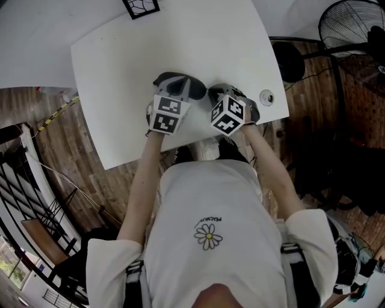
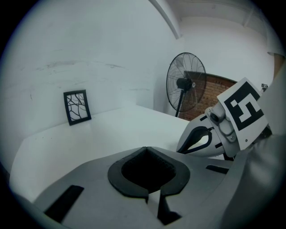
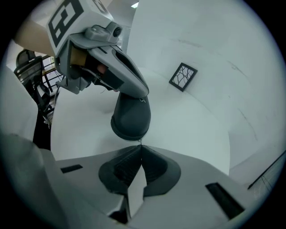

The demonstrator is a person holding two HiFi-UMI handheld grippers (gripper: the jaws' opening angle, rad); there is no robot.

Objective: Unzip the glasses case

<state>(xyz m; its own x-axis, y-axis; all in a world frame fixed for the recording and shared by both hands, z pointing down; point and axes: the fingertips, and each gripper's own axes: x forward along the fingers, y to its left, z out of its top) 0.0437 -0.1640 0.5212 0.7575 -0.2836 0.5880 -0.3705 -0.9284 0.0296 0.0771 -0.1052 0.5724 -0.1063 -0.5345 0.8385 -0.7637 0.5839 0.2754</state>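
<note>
Closest to us in the head view is the person's white T-shirt with a daisy print (image 1: 216,204), and from it both bare forearms reach forward over the near edge of the white table (image 1: 180,36). We see the left hand-held gripper (image 2: 145,150) with its grey jaws pressed fully together, the dark pads meeting at the tips. From the right gripper view, those tips come down onto the upper end of the dark grey oval glasses case (image 3: 131,117) and appear to pinch it there. The case stands end-on above the table surface, just in front of the other tool. The right hand-held gripper (image 3: 140,146) also has its jaws closed tight. Its tips sit right at the lower rim of the case, and a small metal zip pull (image 3: 140,142) shows nipped between them. It is too tiny for us to make out further. The two grippers lie close together near the middle of the table, their marker cubes side by side. Towards the far edge a small black-framed panel with a branching pattern (image 1: 140,7) stands upright, well apart from the case. Near the right edge we notice a small round object (image 1: 266,96) that we cannot identify. Beyond the table a black pedestal fan (image 2: 185,85) stands on the wooden floor (image 1: 66,144).
</note>
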